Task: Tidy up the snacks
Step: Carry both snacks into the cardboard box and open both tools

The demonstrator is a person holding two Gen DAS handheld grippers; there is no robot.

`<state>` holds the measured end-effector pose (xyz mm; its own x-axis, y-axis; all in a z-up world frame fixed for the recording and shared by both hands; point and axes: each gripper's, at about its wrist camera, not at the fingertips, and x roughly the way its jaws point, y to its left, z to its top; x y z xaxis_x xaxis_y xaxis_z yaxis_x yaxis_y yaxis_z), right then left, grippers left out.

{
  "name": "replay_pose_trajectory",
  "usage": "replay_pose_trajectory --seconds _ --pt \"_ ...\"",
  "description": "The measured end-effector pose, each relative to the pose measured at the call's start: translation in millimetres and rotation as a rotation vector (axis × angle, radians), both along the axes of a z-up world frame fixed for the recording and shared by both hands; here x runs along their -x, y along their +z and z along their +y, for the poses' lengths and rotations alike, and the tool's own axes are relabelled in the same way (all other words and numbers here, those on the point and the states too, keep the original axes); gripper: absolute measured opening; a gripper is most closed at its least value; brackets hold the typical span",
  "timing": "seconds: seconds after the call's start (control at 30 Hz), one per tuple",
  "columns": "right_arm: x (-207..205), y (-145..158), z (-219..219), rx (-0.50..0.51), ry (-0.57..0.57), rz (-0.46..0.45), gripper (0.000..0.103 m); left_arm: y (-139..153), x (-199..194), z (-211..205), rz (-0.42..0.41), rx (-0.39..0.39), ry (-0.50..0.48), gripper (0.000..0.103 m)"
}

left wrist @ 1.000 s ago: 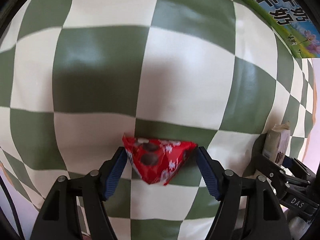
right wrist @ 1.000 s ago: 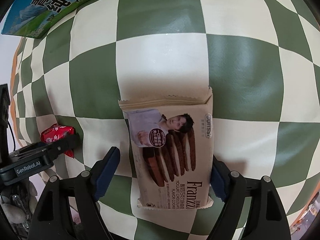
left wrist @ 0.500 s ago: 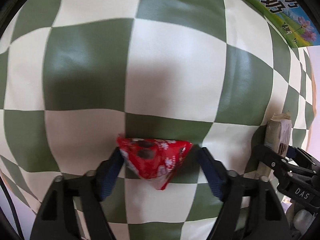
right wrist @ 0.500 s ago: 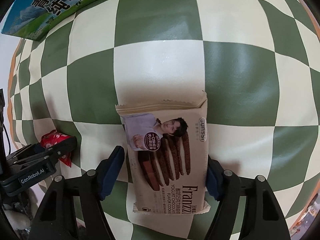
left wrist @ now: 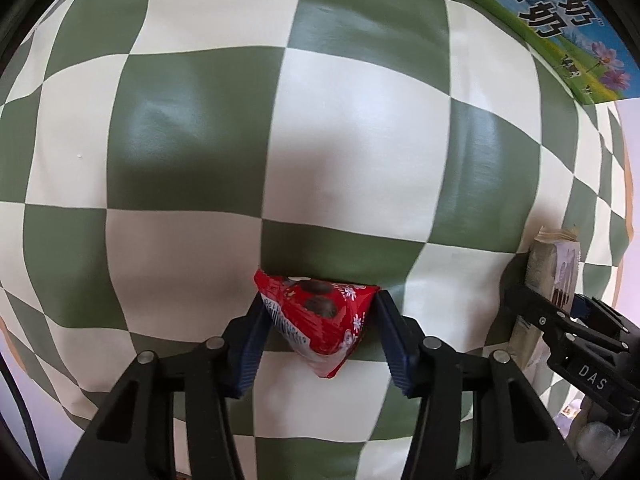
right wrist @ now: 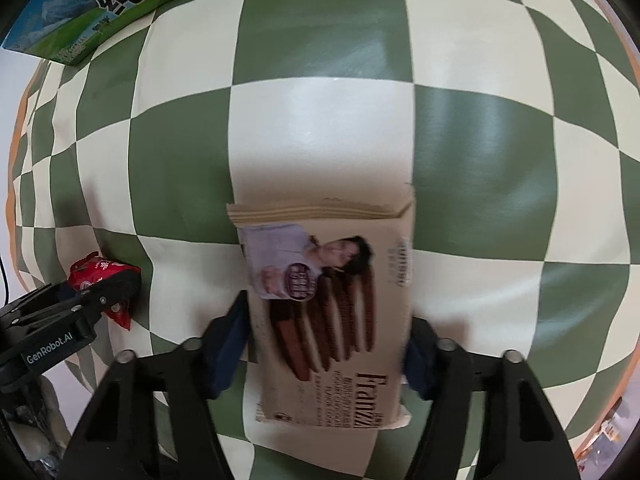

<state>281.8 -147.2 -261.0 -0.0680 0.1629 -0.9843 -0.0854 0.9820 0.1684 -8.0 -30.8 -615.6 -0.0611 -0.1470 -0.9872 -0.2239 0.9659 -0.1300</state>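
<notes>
Left wrist view: the left tool (left wrist: 320, 312) is closing its jaws on the red snack packet (left wrist: 320, 320), pads touching both sides, the packet's point toward 6 o'clock. At 3 o'clock the right tool (left wrist: 560, 320) grips the beige biscuit pack (left wrist: 556, 264). In the right wrist view that right tool (right wrist: 324, 340) is closing on the biscuit pack (right wrist: 332, 312), long axis running 12 to 6. A milk carton (right wrist: 80, 12) lies at 11 o'clock on the checkered table (right wrist: 320, 80); no container shows.
</notes>
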Motion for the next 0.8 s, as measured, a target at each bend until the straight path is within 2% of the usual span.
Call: replay_pose_trajectory --seconds 0.13,0.17,0.4,0.57,0.63,0.67,0.73,0.8 --pt "-0.5 13.5 -5.7 -0.034 -0.013 -0.014 0.059 11.8 -5.2 -3.9 -0.012 0.028 -0.012 0.047" --pt "0.5 16.6 -6.9 -0.047 -0.017 -0.015 0.057 15.1 -7.1 -6.2 -0.017 0.032 -0.016 0.042" --pt "-1.7 46.6 -16.1 -0.115 -0.026 -0.032 0.057 37.0 -28.0 -17.0 -0.045 0.059 -0.06 0.041" --pt "-1.6 47.9 -26.0 -0.151 -0.043 -0.034 0.057 41.3 -29.4 5.8 -0.047 0.1 0.001 0.041" --pt "1.9 49.1 -24.7 -0.166 -0.046 -0.049 0.057 57.5 -26.6 16.0 -0.06 0.138 0.022 0.039" --pt "3.5 56.0 -26.7 -0.174 -0.046 -0.058 0.057 65.4 -28.2 16.8 -0.073 0.147 0.022 0.035" --pt "7.5 73.3 -36.0 -0.2 -0.048 -0.082 0.057 87.6 -33.9 16.0 -0.115 0.162 0.01 0.034" --pt "4.1 84.2 -39.0 -0.227 -0.044 -0.107 0.057 91.7 -33.8 13.2 -0.147 0.152 -0.025 0.034"
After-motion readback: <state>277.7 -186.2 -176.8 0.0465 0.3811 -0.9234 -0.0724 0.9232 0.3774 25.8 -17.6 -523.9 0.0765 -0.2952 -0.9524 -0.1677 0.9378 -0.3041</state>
